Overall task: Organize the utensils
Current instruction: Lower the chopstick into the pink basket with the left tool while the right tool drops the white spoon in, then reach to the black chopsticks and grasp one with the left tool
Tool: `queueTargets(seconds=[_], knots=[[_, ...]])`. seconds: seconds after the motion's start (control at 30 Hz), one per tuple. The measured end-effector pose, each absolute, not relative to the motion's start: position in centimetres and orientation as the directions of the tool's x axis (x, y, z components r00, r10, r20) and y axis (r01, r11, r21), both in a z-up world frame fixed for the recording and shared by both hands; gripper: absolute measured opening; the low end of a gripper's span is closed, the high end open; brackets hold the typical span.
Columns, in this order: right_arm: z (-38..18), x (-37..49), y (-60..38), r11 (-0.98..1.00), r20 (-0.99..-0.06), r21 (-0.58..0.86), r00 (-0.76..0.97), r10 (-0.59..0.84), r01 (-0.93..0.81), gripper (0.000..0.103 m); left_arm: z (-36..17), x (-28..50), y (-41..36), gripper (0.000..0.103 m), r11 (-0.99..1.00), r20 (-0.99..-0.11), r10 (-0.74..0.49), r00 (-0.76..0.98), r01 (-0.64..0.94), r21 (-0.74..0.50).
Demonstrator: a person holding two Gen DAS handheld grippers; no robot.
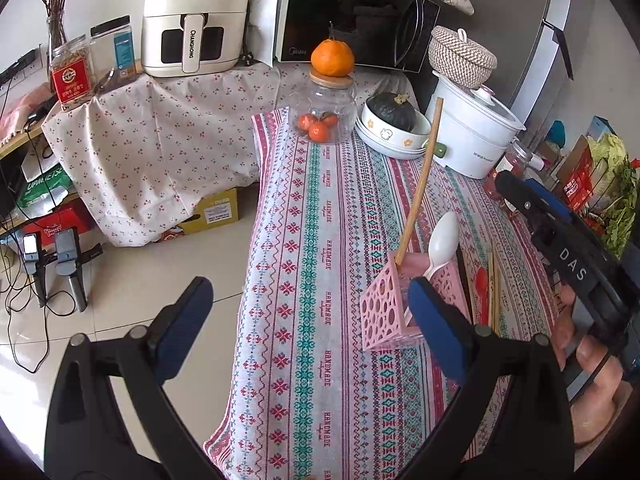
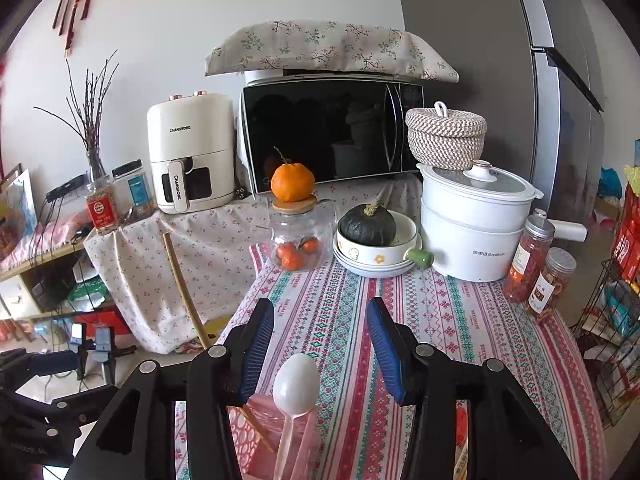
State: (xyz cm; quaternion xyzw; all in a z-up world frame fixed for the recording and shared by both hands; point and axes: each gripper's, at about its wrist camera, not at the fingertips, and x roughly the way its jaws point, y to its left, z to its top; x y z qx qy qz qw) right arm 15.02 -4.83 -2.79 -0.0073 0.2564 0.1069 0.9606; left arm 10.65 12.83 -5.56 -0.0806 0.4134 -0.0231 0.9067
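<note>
Both tongs (image 1: pixel 310 312) (image 2: pixel 320 344) wide open, empty; spoon (image 1: pixel 442 240), chopstick (seemingly wooden) in holder (image 1: pixel 384 304).

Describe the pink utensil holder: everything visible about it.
The pink utensil holder is a square, open-topped box that looks like plastic, its walls pierced with round holes of mixed sizes. It stands upright on the striped tablecloth, near the table's right side. A white plastic spoon stands in it bowl-up, and a wooden chopstick leans out of one corner. More chopsticks lie on the cloth beside it. Neither gripper touches it.
</note>
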Motion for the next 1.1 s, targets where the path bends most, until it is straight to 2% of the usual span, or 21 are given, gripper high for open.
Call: queueTargets(seconds=[0.33, 0.5, 0.6, 0.73, 1.1], knots=[[-0.8, 12.7, -10.6, 0.981, -0.568, 0.079, 0.801, 0.191, -0.178, 0.083, -3.3, 9.3, 8.5, 0.099, 0.989, -0.691, -0.134, 0.710, 0.054, -0.136], [-1.1, 11.7, -14.3, 0.981, -0.602, 0.130, 0.774, 0.196, -0.147, 0.090, -2.8, 8.9, 6.0, 0.100, 0.990, -0.676, -0.143, 0.723, 0.101, -0.102], [-1.5, 11.9, -16.3, 0.990, -0.645, 0.109, 0.751, 0.141, -0.093, 0.102, -2.6, 8.7, 4.6, 0.101, 0.989, -0.677, -0.149, 0.721, 0.125, -0.084], [-1.3, 11.9, -19.0, 0.997, -0.634, 0.067, 0.770, 0.067, -0.032, 0.103, -2.3, 8.3, 2.6, 0.102, 0.985, -0.670, -0.162, 0.724, 0.158, -0.068], [-3.3, 13.1, -25.3, 0.996, -0.730, 0.060, 0.684, 0.001, 0.063, 0.103, -2.8, 9.1, -5.3, 0.102, 0.959, -0.721, -0.236, 0.652, 0.277, -0.063]])
